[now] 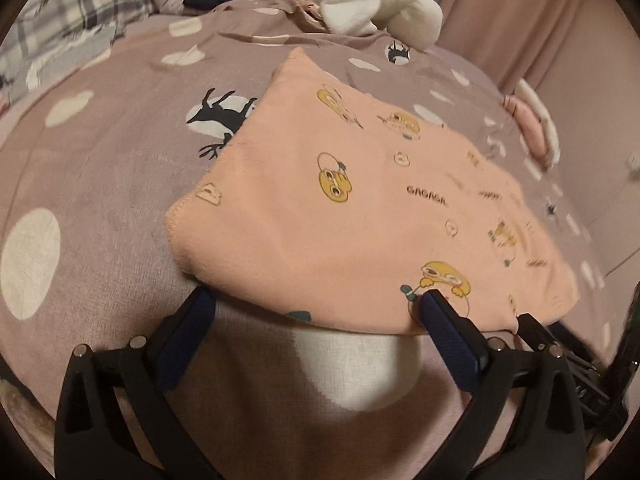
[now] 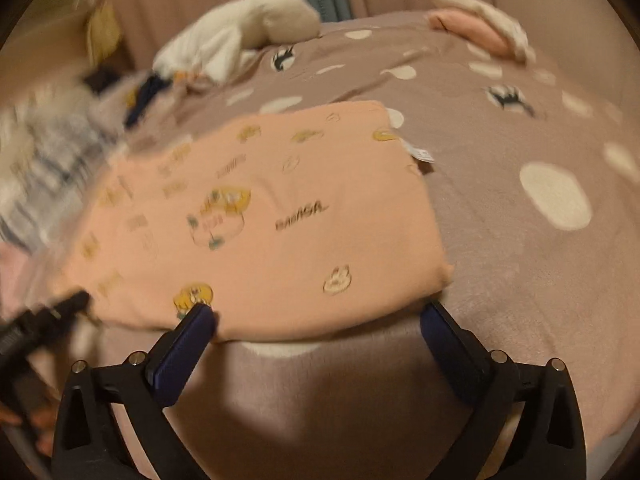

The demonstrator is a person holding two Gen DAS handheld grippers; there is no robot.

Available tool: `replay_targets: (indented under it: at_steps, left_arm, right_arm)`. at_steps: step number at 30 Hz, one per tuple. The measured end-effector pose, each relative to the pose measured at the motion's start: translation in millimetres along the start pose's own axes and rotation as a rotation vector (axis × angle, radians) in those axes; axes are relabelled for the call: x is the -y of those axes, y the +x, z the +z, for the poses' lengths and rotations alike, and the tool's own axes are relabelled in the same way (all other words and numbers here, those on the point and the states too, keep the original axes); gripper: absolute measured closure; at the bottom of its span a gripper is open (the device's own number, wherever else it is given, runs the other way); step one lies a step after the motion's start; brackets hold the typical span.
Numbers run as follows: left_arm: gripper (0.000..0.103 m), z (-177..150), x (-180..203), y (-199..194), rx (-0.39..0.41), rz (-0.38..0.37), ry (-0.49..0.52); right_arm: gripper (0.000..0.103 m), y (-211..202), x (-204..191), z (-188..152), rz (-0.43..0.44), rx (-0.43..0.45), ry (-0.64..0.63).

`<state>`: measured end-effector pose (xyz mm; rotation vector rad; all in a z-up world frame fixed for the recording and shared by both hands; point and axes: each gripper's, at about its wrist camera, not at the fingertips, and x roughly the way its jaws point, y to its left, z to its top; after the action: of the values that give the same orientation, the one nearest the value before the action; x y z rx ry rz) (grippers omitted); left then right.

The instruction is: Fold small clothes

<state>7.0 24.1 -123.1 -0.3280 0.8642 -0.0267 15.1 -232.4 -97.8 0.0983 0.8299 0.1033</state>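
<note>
1. The left claw (image 1: 314,302) has two black plastic arms that spread apart like a letter V.
2. Each finger (image 1: 188,336) wears a long dark blue pad with a bumpy, grippy skin.
3. Small round silver pins (image 1: 81,350) sit on the black joints, two on each side.
4. The black arms have long holes cut through them.
5. The right claw (image 2: 318,314) looks the same: black arms, dark blue pads (image 2: 180,354), and silver pins (image 2: 556,364).
6. In the left view, a black part of the other claw (image 1: 560,354) shows at the edge, with small screws on it.
</note>
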Motion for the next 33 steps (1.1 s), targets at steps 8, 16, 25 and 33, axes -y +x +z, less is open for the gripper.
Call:
replay_targets:
  at_steps: [8, 16, 25, 33]
  left_arm:
    - [0.001, 2.7, -7.4, -1.3, 0.0, -0.033, -0.026]
    - [0.001, -4.6, -6.1, -32.9, 0.012, -0.051, -0.092]
    - [0.001, -3.2, 24.8, -73.0, 0.147, 0.041, 0.115]
    - [0.001, 0.7, 24.0, -84.2, 0.149, -0.006, 0.037]
  right_arm:
    - [0.001, -2.5, 1.1, -1.1, -0.05, 0.035, 0.013]
    - [0.001, -9.2, -8.6, -4.7, -0.078, -0.011, 0.006]
    - [0.001, -43.5, 4.0, 2.9, 0.018, 0.026, 0.147]
    - [0.001, -69.8, 2.4, 9.7, 0.013, 0.075, 0.114]
